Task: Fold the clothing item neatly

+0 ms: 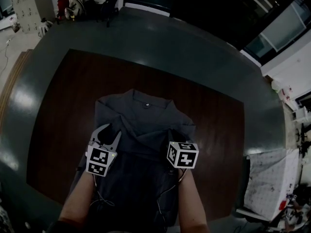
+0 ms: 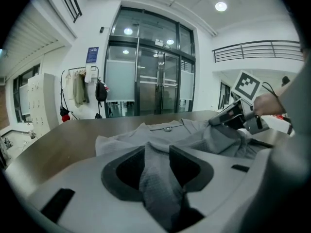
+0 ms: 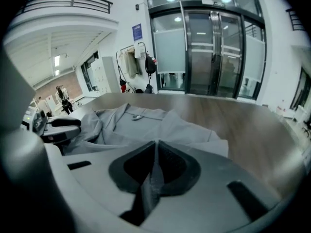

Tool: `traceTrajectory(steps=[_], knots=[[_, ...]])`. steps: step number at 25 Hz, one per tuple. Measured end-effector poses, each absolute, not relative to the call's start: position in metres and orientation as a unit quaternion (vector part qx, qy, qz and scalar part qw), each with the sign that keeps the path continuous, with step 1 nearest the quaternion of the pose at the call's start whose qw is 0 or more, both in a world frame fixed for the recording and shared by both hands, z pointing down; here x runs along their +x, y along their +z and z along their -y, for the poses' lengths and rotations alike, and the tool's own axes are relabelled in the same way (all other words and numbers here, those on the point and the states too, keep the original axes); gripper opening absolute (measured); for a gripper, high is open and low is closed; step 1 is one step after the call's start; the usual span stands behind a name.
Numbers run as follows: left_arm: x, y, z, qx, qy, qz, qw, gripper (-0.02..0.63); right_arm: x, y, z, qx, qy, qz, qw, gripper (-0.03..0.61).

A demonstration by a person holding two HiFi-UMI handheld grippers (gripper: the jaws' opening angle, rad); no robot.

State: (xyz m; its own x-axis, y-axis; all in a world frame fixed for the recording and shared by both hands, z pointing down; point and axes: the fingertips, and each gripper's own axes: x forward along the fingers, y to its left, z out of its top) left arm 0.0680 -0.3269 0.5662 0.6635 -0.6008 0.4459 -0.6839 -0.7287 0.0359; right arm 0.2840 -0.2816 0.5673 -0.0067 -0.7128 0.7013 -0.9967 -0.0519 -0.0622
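A dark grey shirt (image 1: 145, 114) lies on the brown table (image 1: 58, 110), collar at the far end, its lower part hanging toward me over the near edge. My left gripper (image 1: 109, 134) is at the shirt's left side, shut on a thick fold of the cloth (image 2: 158, 176). My right gripper (image 1: 176, 137) is at the shirt's right side, shut on a thin pinch of fabric (image 3: 154, 171). In the left gripper view the right gripper (image 2: 227, 119) shows at the right, holding raised cloth. In the right gripper view the left gripper (image 3: 62, 125) shows at the left edge.
The table stands on a grey floor (image 1: 160, 38). Bags and coats hang on a rack (image 1: 73, 4) at the far left. A white speckled sheet (image 1: 268, 178) lies at the right. Glass doors (image 2: 146, 81) stand beyond the table. People (image 3: 60, 97) stand far off.
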Motion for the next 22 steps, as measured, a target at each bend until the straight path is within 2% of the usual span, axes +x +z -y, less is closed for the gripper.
traceTrajectory(steps=[10, 11, 14, 15, 22], knots=[[0.069, 0.569, 0.333, 0.902, 0.216, 0.360, 0.104, 0.146, 0.344, 0.570, 0.268, 0.743, 0.292, 0.557, 0.230, 0.011], [0.067, 0.568, 0.334, 0.902, 0.215, 0.359, 0.106, 0.146, 0.343, 0.572, 0.270, 0.743, 0.288, 0.557, 0.234, 0.024], [0.066, 0.567, 0.334, 0.905, 0.211, 0.354, 0.111, 0.146, 0.344, 0.572, 0.271, 0.743, 0.265, 0.561, 0.250, 0.122], [0.067, 0.564, 0.334, 0.906, 0.207, 0.352, 0.111, 0.146, 0.345, 0.570, 0.270, 0.746, 0.260, 0.561, 0.249, 0.123], [0.054, 0.518, 0.322, 0.916, 0.132, 0.369, 0.087, 0.146, 0.332, 0.529, 0.241, 0.781, 0.238, 0.554, 0.162, 0.124]])
